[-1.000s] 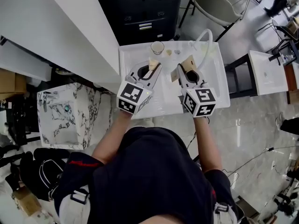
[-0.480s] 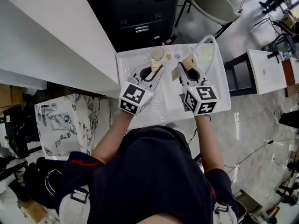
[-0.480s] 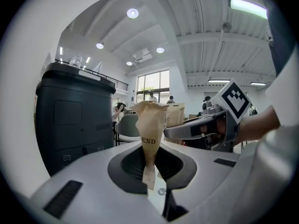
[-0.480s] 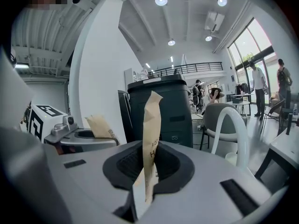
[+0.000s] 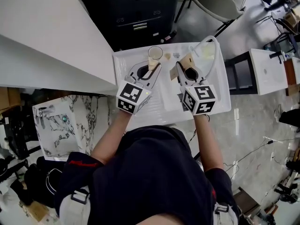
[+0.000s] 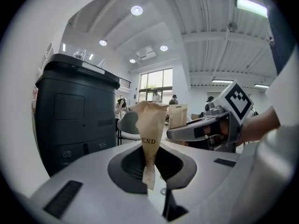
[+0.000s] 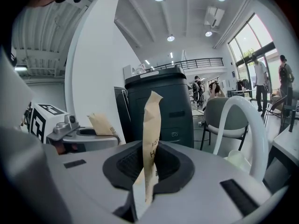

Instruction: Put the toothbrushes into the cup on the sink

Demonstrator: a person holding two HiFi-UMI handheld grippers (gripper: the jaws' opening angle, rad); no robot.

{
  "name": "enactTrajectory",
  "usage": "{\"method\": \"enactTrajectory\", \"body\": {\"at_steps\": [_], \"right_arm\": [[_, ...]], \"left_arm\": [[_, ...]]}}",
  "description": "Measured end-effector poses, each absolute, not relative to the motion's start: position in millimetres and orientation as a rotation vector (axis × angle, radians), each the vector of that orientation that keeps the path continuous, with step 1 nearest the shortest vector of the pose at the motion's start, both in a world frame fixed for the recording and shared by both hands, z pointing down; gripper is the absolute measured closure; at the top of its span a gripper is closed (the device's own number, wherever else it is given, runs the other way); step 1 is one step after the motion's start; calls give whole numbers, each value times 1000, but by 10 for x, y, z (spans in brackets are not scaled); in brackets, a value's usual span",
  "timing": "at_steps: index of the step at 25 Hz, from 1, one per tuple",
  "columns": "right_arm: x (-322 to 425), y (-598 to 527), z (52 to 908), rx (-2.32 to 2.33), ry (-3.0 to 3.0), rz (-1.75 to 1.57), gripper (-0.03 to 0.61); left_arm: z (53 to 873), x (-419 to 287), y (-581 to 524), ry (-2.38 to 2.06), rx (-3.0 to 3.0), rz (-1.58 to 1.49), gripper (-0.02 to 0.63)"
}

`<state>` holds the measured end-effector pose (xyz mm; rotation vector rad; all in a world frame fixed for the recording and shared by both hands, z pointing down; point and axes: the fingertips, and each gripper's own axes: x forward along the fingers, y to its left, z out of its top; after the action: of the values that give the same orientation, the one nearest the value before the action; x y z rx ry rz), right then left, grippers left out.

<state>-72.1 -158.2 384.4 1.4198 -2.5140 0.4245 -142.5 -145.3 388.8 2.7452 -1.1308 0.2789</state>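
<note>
A clear cup (image 5: 155,52) stands on the back rim of the white sink (image 5: 169,97). My left gripper (image 5: 151,69) is shut on a toothbrush in a brown paper wrapper (image 5: 153,63), just short of the cup; the left gripper view shows the wrapper (image 6: 150,129) standing up between the jaws of that gripper (image 6: 150,167). My right gripper (image 5: 183,71) is shut on a second paper-wrapped toothbrush (image 5: 187,62), over the basin beside the faucet. In the right gripper view that wrapper (image 7: 151,129) rises from the right gripper (image 7: 147,171).
A white curved faucet (image 5: 209,45) arches over the sink's right back corner. Small items (image 5: 173,56) lie by the cup. A dark cabinet (image 5: 140,13) stands behind the sink, a white wall (image 5: 42,36) at left, a chair (image 5: 213,1) beyond.
Both grippers have moved a little toward the back of the sink with their wrapped toothbrushes. The left one's wrapper tip is closer to the cup.
</note>
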Motion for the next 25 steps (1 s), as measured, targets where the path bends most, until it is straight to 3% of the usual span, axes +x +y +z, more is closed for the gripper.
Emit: {"method": "enactTrajectory", "body": {"at_steps": [25], "right_arm": [[-834, -2097, 4290, 1285, -2522, 539, 517]], "left_arm": [[4035, -1569, -2350, -1267, 2654, 263, 578]]}}
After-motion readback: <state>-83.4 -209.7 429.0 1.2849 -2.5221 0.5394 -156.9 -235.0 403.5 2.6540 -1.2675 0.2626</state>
